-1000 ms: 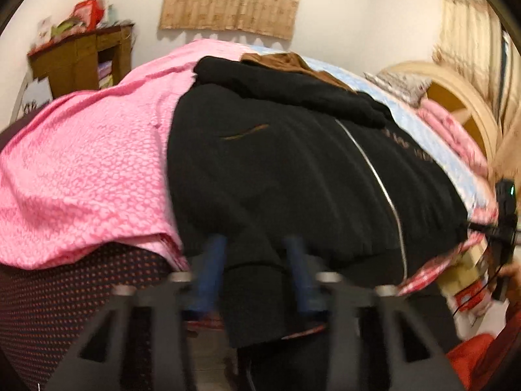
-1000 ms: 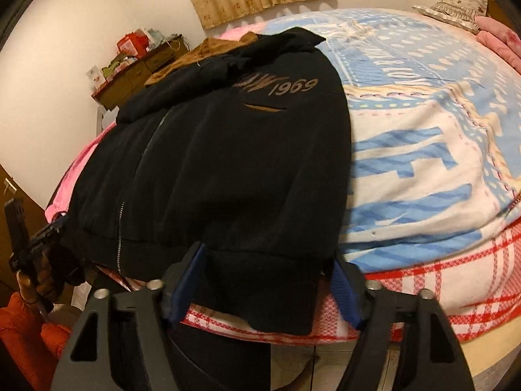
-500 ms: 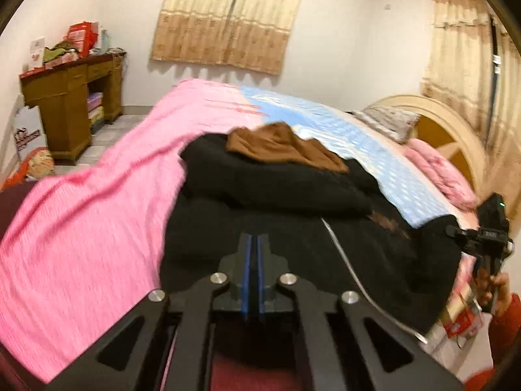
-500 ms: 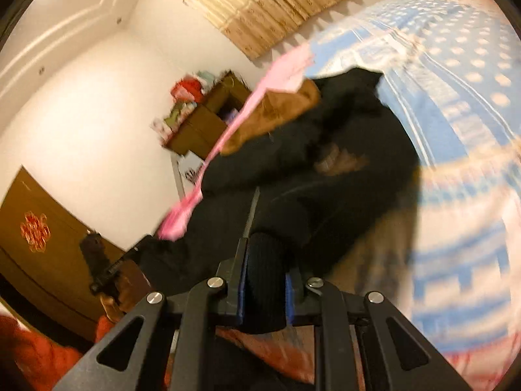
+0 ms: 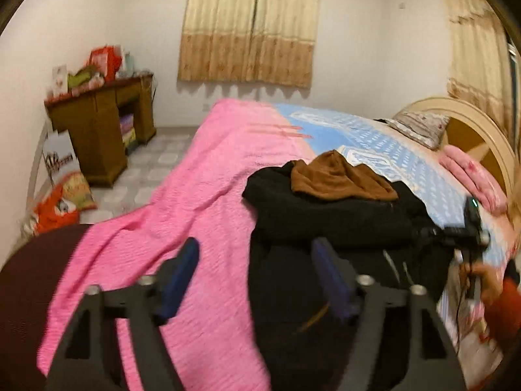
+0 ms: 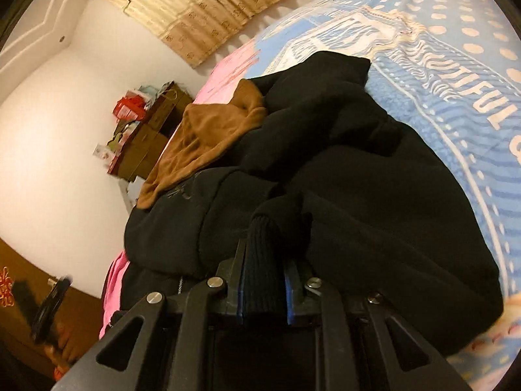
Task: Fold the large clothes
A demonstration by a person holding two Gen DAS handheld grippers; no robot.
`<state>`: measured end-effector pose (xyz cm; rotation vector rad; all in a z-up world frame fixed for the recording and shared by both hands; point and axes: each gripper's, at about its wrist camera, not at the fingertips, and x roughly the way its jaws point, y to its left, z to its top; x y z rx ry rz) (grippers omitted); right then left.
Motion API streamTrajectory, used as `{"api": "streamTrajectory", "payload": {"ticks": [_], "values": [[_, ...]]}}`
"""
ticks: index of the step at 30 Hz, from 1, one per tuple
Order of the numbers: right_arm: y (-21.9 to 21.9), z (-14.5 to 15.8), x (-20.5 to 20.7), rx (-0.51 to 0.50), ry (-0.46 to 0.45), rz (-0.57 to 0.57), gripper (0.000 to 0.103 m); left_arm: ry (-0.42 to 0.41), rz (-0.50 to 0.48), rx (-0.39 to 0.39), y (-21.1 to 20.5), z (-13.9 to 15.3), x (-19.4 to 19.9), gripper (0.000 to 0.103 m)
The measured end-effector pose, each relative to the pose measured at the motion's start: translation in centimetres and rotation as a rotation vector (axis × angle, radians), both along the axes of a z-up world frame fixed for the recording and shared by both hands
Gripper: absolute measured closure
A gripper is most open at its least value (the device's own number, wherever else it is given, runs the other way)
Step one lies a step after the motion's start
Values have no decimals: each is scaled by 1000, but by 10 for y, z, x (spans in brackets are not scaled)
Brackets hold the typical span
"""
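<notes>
The bed [image 5: 478,120] carries a pink blanket [image 5: 202,195] beside a blue patterned blanket [image 5: 374,137], with a black jacket [image 5: 325,221] bunched across both and a pillow [image 5: 420,127] near the headboard.

A home bedroom is showing here: a wide bed [image 5: 368,137] wearing a pink cover and blue printed blanket, its curved wooden headboard [image 5: 472,130], beige patterned curtains [image 5: 250,26] hanging, and a cluttered brown wooden cabinet [image 5: 101,120] standing on tiled floor.

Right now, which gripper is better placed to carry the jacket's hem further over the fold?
Right. The right gripper is shut on the jacket's ribbed hem; the left gripper has just opened and holds nothing.
</notes>
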<state>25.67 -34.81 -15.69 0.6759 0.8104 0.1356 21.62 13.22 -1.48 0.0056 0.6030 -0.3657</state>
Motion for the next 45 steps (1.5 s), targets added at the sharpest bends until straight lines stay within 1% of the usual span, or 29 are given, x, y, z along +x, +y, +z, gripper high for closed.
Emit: {"api": "streamTrajectory", "payload": {"ticks": [2,3,6,7,9,10,13,15,16,19,22,23,24,25,27,29,30,31,32,33,35,36,37,38,39,40,41,43,45], "values": [[-1,-2,-2,-7,-10,4,86,18,-47,45,13,-10,-27,26],[-3,-3,-4,-1,-10,4,86,32,-63,73,15,-15,-31,26],[-7,-6,-2,40,0,4,86,101,-136,307,10,-49,-63,26],[-6,-5,-1,42,3,4,86,115,-159,370,5,-58,-70,26],[-5,-4,-2,38,9,9,86,130,-249,530,-10,-80,-92,26],[-5,-3,-2,41,12,9,86,127,-298,572,-16,-84,-100,26],[-7,-5,0,62,19,6,86,83,-422,629,-39,-98,-118,26],[-9,-6,0,77,26,4,86,44,-473,682,-58,-109,-120,26],[-9,-6,0,82,28,3,86,13,-490,709,-69,-113,-119,26],[-11,-6,-2,108,37,-5,86,-46,-547,732,-95,-121,-109,29],[-15,-7,-5,138,43,-12,86,-88,-551,744,-112,-120,-93,32],[-16,-7,-5,145,43,-13,86,-87,-546,720,-113,-117,-86,39],[-16,-7,-5,152,44,-14,86,-67,-539,669,-112,-112,-78,45],[-17,-7,-6,156,44,-14,86,-24,-533,584,-108,-103,-67,58],[-17,-7,-7,162,42,-12,86,29,-480,426,-98,-88,-47,61],[-18,-7,-8,166,33,-8,86,57,-418,282,-86,-75,-26,71],[-19,-8,-8,171,29,-9,86,75,-387,218,-81,-72,-14,72],[-20,-8,-9,180,23,-14,85,117,-349,125,-74,-71,3,74],[-21,-9,-11,200,11,-20,85,156,-327,56,-70,-72,17,74],[-23,-8,-13,218,5,-23,85,201,-306,-13,-67,-75,30,74],[-30,-5,-20,285,0,-25,79,314,-261,-149,-62,-89,56,74],[-33,-3,-24,311,-5,-25,73,363,-237,-200,-59,-95,68,74],[-38,2,-29,340,-18,-23,62,415,-211,-257,-57,-103,80,71],[-44,9,-37,366,-45,-20,55,441,-187,-288,-57,-107,86,67],[-50,17,-45,375,-74,-25,38,459,-168,-312,-58,-111,89,66],[-59,27,-57,373,-118,-45,24,470,-157,-320,-60,-114,93,63],[-68,37,-67,368,-161,-66,21,470,-152,-311,-65,-115,95,61],[-81,54,-86,334,-240,-89,19,450,-153,-273,-72,-114,95,56],[-82,68,-95,217,-250,-96,19,429,-155,-243,-79,-113,97,52]]}}
